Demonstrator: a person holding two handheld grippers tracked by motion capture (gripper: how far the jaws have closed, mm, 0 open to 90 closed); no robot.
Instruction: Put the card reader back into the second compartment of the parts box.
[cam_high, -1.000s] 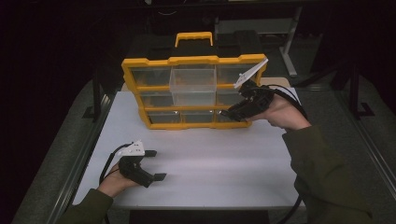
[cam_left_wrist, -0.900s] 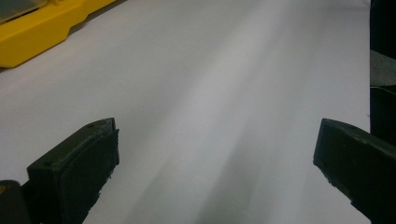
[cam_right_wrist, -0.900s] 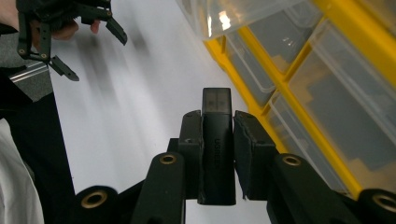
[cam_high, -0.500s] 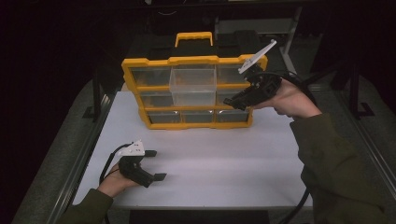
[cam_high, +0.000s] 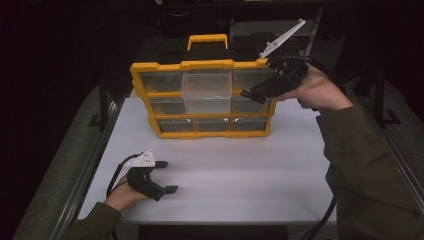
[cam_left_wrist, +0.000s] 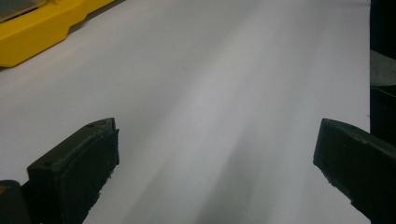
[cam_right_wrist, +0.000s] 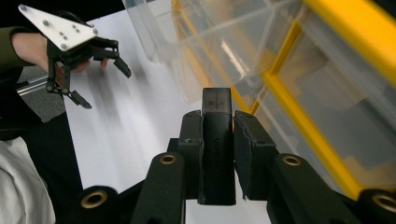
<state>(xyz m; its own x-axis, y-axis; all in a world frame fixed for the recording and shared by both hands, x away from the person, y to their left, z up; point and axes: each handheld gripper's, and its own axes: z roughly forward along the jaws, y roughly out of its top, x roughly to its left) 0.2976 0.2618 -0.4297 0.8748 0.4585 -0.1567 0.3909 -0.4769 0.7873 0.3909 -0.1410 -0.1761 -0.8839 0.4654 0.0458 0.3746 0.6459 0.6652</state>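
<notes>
Nearest the person, close to the front left corner of the white table (cam_high: 240, 175), the left gripper (cam_high: 167, 176) rests low on the bare surface in the left hand (cam_high: 122, 195). Its jaws stand wide apart with nothing between them, as the left gripper view confirms: two black pads (cam_left_wrist: 77, 163) and plain tabletop. It looks parked there to stay out of the way while the other hand works.

Farther back, toward the table's rear edge, stands the yellow organizer (cam_high: 202, 97), upright with its clear drawer fronts facing the person and its handle (cam_high: 207, 40) on top. One clear drawer (cam_high: 206, 92) in the middle column sticks out from the front, probably pulled open so something can go in or come out.

At the organizer's right end, level with its upper rows, the right gripper (cam_high: 248, 95) is held up off the table by the right hand (cam_high: 320, 92), its tips toward the drawers. Its jaws are closed on a small black block (cam_right_wrist: 217, 144), pinched upright between the pads so that its top end pokes out beyond them. In the right gripper view the protruding drawer (cam_right_wrist: 210, 42) lies just ahead, so the block seems to be carried high in order to clear the drawer's wall.
</notes>
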